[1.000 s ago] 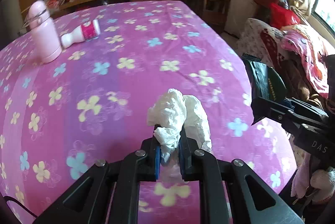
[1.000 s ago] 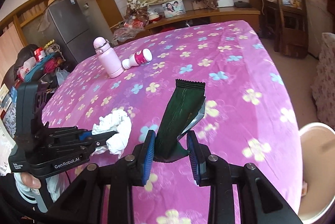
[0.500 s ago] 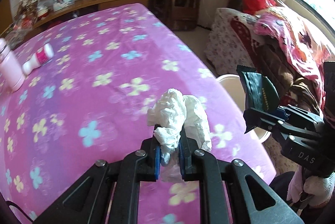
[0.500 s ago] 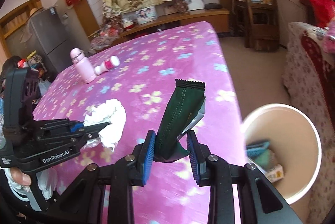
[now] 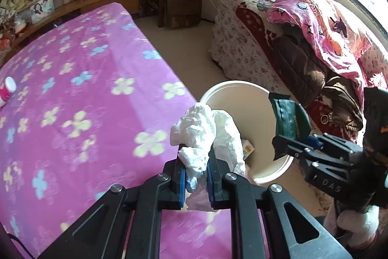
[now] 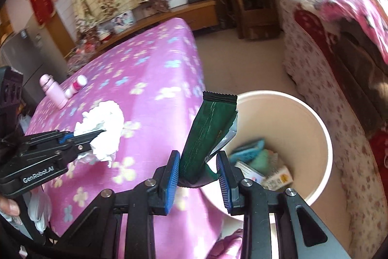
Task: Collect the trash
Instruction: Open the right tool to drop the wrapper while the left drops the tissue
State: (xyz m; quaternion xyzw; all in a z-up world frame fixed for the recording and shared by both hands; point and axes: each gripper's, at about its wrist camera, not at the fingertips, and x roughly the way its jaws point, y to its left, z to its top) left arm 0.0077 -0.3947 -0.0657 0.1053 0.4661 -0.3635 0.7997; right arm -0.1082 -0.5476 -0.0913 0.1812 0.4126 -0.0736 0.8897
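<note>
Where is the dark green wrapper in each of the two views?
Left wrist view: the dark green wrapper is at the right, held by the right gripper.
Right wrist view: it stands at centre, upright.
Shared landmark: the cream trash bin, behind the wrapper in both.

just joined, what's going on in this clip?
A person is collecting trash with two handheld tools. The left tool is shut on a crumpled white tissue; the right tool pinches a dark green wrapper. Both hang at the edge of the purple floral table, beside the cream bin, which holds other scraps.
</note>
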